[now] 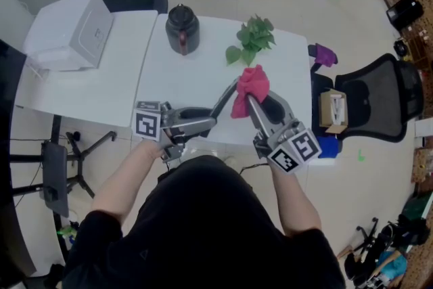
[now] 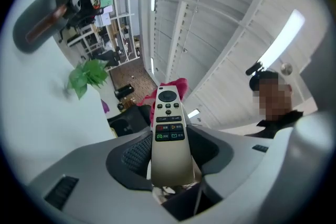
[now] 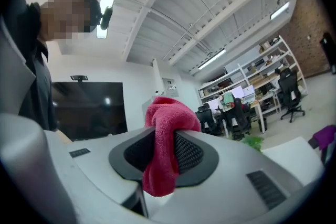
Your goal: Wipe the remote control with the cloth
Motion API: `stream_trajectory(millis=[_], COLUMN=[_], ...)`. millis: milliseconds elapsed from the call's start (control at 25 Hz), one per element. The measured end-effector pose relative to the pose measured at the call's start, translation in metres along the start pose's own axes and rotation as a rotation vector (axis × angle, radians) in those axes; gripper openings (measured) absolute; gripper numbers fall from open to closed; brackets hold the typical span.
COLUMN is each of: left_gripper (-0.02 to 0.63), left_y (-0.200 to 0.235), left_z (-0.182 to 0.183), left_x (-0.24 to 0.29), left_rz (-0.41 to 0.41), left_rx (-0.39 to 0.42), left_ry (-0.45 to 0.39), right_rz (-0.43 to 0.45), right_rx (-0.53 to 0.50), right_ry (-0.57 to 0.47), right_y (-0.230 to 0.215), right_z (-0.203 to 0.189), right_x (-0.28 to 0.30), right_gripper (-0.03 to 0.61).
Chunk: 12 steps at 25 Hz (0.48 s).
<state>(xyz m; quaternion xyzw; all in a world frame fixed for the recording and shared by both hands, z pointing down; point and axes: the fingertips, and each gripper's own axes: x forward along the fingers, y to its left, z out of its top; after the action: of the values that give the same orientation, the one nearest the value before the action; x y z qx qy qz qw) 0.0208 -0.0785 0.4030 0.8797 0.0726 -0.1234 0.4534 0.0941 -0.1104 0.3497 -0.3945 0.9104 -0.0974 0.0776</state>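
Left claw (image 2: 169, 159) is clenched on the lower end of the pale remote control (image 2: 168, 128), held raised over the white worktop's (image 1: 189, 71) near edge. Right claw (image 3: 161, 157) grasps the pink cloth (image 3: 164, 134), bunched against the remote's far tip.

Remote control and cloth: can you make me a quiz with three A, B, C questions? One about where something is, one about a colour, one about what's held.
1. Where is the green plant? A on the white table; B on the floor; C on a chair.
2. What colour is the cloth? A blue; B pinkish red; C yellow.
3. What is the left tool doing? A standing open, empty; B clamped on the remote control; C clamped on a cup.
Answers: 1 A, its leaves lie on the tabletop. 2 B, it shows red between the jaws of the right tool. 3 B, the remote stands gripped between its jaws.
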Motion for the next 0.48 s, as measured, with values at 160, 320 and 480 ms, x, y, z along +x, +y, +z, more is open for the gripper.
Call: stream_trajectory(millis=[160, 320, 480], left_gripper=[0.209, 0.209, 0.209], left_y=[0.044, 0.085, 0.126], left_z=[0.005, 0.018, 0.031], left_x=[-0.016, -0.052, -0.121], left_rz=[0.406, 0.857, 1.221], left_rx=[0.335, 0.626, 0.651], left_ry=[0.085, 0.196, 0.176], right_rz=[-0.143, -0.221, -0.239], right_rx=[-0.168, -0.253, -0.251], right_ry=[0.092, 0.204, 0.256], right_y=[0.000, -0.003, -0.006], right_z=[-0.013, -0.039, -0.055], right_x=[-0.004, -0.007, -0.019], right_gripper=[0.100, 0.100, 0.100])
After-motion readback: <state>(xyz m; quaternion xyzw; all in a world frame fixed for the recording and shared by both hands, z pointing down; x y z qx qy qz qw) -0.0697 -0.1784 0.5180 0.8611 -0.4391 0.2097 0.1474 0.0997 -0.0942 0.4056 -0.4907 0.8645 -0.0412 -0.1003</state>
